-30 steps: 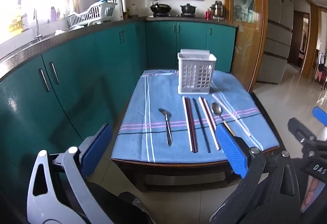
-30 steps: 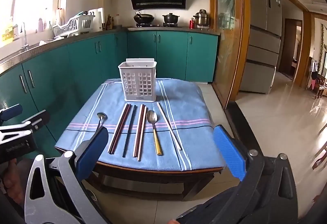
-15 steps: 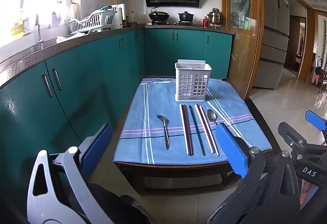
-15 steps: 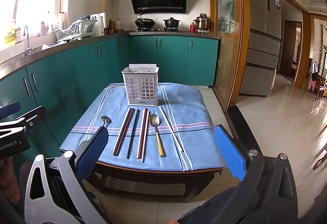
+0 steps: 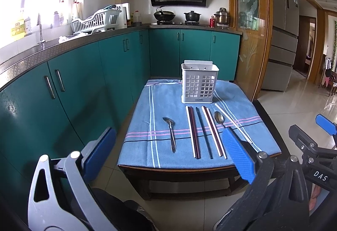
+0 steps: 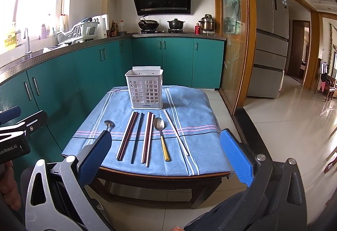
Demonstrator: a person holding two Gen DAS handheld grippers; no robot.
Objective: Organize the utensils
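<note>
Utensils lie in a row on a blue striped cloth (image 6: 193,108) covering a low wooden table (image 6: 168,178), ahead of both grippers and below them. The left gripper (image 5: 168,153) hangs short of the table's near edge with its blue pads (image 5: 238,155) spread wide and nothing between them. The right gripper (image 6: 166,153) is likewise spread wide and empty, also short of the near edge.

Straight ahead of the right gripper, at the far side of the cloth, stands a white slotted utensil holder (image 6: 145,89), upright. Nearer, from that gripper's left to its right: a silver spoon (image 5: 170,132), a dark red and white chopstick pair (image 6: 127,134), a single dark chopstick (image 6: 137,136), a second red and white pair (image 6: 147,136), a gold-handled spoon (image 6: 161,136) and a lone white chopstick (image 6: 175,132) lying at a slant. All lie apart from the holder, with handles toward the grippers.

Teal cabinets (image 6: 63,87) run along the left gripper's side.
</note>
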